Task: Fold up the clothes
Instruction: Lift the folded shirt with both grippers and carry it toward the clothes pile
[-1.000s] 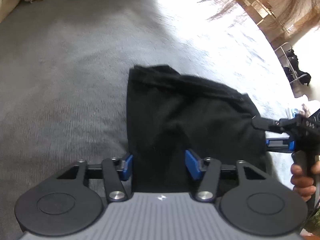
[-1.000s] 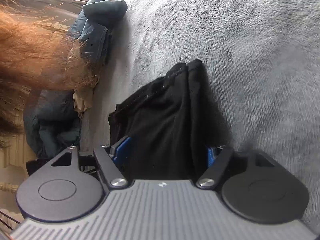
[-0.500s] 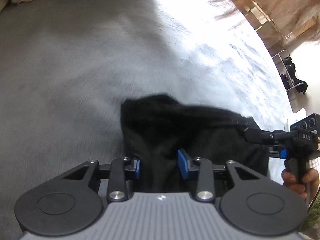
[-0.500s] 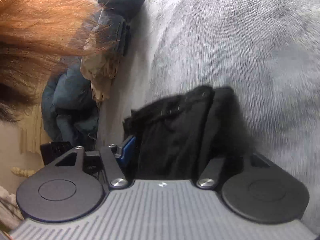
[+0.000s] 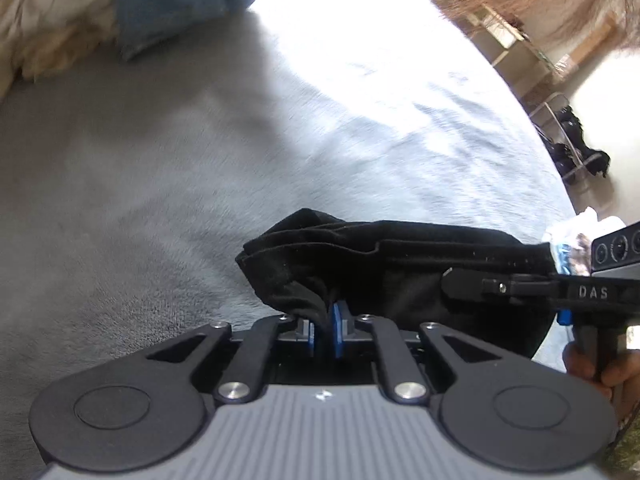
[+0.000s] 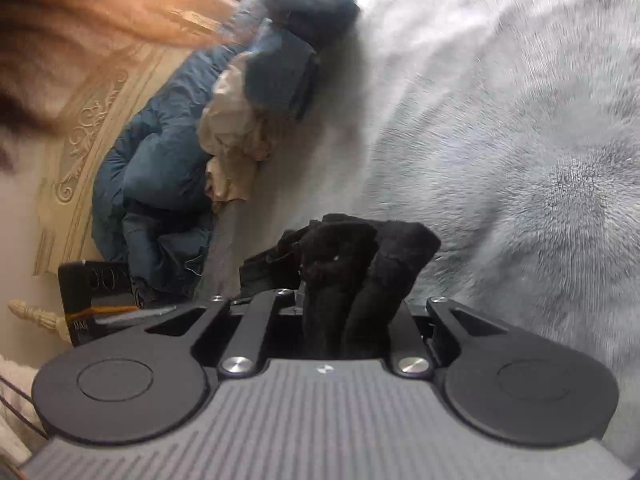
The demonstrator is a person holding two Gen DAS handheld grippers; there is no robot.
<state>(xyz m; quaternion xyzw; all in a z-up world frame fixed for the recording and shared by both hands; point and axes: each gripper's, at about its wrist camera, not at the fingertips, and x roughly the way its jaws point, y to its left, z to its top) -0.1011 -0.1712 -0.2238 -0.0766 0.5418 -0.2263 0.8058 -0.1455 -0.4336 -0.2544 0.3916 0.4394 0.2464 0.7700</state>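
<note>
A folded black garment (image 5: 400,264) hangs between my two grippers above the grey fleece bed cover (image 5: 140,200). My left gripper (image 5: 325,330) is shut on its near left edge; blue pads pinch the cloth. In the left wrist view my right gripper (image 5: 472,288) grips the garment's right end, with the hand below it. In the right wrist view my right gripper (image 6: 344,320) is shut on bunched black garment (image 6: 360,256) folds, which hide its pads.
A pile of blue and cream clothes (image 6: 224,120) lies at the bed's far edge, also in the left wrist view (image 5: 120,12). Long reddish hair (image 6: 100,8) hangs into view. A rack with dark shoes (image 5: 576,148) stands beyond the bed.
Both grippers have closed on the black garment and lifted it off the bed cover. The garment now bunches between the jaws instead of lying flat.
</note>
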